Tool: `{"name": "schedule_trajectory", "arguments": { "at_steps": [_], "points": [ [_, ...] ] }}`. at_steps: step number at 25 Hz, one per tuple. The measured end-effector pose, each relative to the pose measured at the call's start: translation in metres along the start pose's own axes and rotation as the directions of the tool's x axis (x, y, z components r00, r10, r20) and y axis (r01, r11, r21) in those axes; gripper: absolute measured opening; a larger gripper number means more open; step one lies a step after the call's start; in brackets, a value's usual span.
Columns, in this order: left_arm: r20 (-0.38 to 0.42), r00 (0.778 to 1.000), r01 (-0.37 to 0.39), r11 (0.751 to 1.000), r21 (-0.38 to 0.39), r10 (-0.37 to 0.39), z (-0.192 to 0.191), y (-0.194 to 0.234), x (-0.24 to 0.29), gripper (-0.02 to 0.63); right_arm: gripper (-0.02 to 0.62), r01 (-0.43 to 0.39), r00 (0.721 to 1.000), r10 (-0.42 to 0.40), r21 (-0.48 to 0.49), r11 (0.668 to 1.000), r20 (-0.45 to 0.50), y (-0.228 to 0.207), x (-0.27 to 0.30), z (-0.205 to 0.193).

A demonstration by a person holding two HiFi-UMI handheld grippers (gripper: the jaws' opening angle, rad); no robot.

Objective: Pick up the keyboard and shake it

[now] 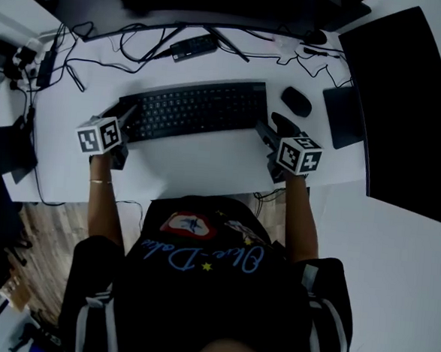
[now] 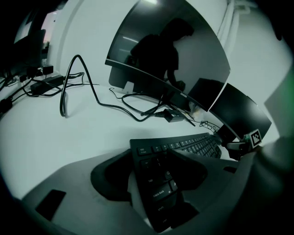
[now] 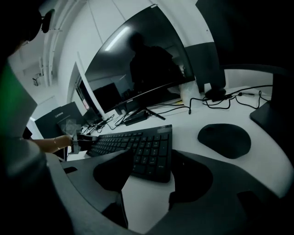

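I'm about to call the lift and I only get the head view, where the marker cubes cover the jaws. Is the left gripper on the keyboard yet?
Observer: In the left gripper view the left gripper has its jaws apart, with the left end of the keyboard deep between them, caps lock key included.
Operator: And the right one?
Observer: The right gripper is open too; only the keyboard's near right corner sits between its jaw tips.
Operator: Is it lifted at all?
Observer: In the right gripper view its right end seems to lie flat on the desk.
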State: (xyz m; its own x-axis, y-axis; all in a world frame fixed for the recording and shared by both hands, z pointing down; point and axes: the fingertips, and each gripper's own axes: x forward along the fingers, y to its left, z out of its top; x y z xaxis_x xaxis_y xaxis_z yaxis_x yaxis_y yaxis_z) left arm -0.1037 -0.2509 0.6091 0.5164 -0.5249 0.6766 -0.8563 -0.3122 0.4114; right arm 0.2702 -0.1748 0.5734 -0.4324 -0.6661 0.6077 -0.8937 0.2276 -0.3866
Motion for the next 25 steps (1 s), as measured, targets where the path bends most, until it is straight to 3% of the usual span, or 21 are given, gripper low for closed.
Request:
{"name": "schedule_trajectory", "arguments": {
  "at_steps": [12,19,25],
  "points": [
    [0.011,1.000,-0.023,1.000,-0.016,0.024,0.001,0.000,0.000,0.230,0.233,-0.071,0.987,0.068,-0.012,0.997,-0.145,-0.009,0.028,-0.014],
    [0.020,1.000,-0.024,1.000,-0.003,0.024,0.000,-0.002,0.000,0.225,0.235,-0.115,0.980,0.123,0.062,0.991,-0.156,-0.007,0.031,-0.010],
    [0.036,0.999,-0.022,1.000,0.014,0.022,0.003,-0.002,-0.001,0.222,0.215,-0.094,0.980,0.106,0.081,0.992,-0.167,-0.011,0.030,-0.010]
  ]
}}
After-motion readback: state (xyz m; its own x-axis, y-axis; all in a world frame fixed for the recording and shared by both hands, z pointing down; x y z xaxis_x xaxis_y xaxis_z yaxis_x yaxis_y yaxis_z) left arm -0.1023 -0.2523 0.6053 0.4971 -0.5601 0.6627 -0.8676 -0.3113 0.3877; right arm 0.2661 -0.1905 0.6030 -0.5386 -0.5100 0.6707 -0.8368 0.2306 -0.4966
